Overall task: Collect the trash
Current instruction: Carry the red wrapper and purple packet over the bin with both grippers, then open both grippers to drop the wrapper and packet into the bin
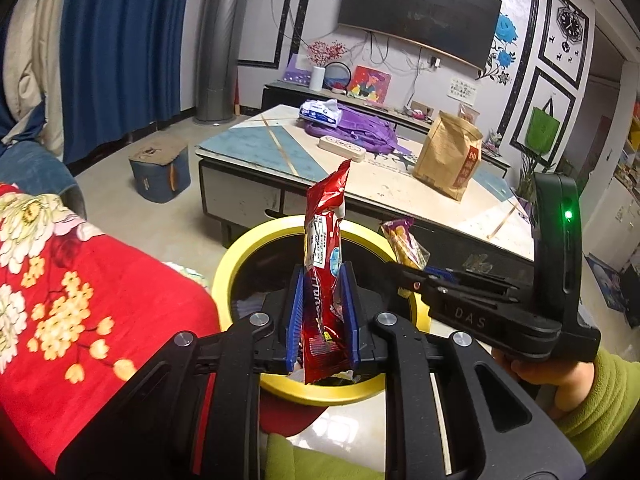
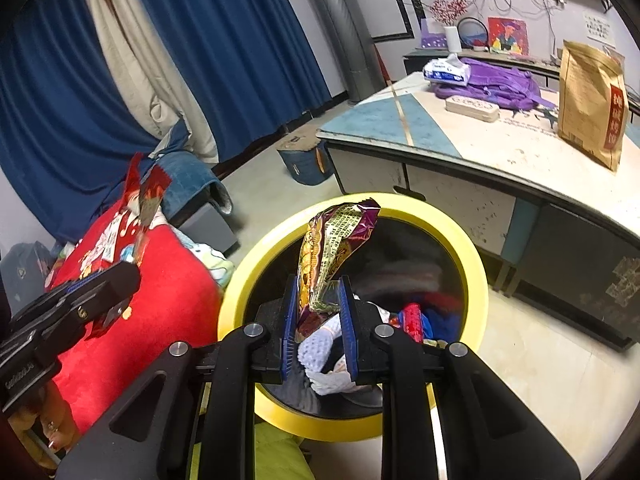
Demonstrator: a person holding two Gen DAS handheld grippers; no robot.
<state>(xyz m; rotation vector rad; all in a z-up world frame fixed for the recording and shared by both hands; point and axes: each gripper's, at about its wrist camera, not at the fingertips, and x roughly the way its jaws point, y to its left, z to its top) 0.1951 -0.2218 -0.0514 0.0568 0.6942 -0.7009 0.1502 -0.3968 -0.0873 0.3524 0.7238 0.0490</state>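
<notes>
While both wrappers are held over the bin, neither has been let go, and the release is where the risk lies. On the left, a red floral blanket [image 1: 80,300] lies right beside the yellow-rimmed trash bin [image 1: 240,248]. The left gripper [image 1: 322,312] has its blue pads closed on the lower half of a red snack wrapper [image 1: 326,240], which stands upright and tall above the fingers. Judged from the left wrist view, its base sits over the near part of the opening, close to the near rim; a light, stiff wrapper let go there could tip back and land on the floor or blanket.

To the right, the right gripper [image 2: 318,312] is clamped on a purple and gold wrapper [image 2: 336,240], held above the bin's middle. That wrapper looks better placed, though crinkled foil may cling to a pad on release. The two tools are close together, and contact between them is possible if both descend at once.

Inside the bin, white tissue [image 2: 328,360] and a small red packet [image 2: 412,320] already lie.

Beyond, the floor is pale tile. Further right stands a low table [image 1: 256,148] carrying a purple bag [image 1: 356,128], a tissue pack [image 1: 320,112] and a brown paper bag [image 1: 448,156]. Blue curtains [image 1: 120,52] hang at far left; a television [image 1: 416,12] is mounted on the far wall.
</notes>
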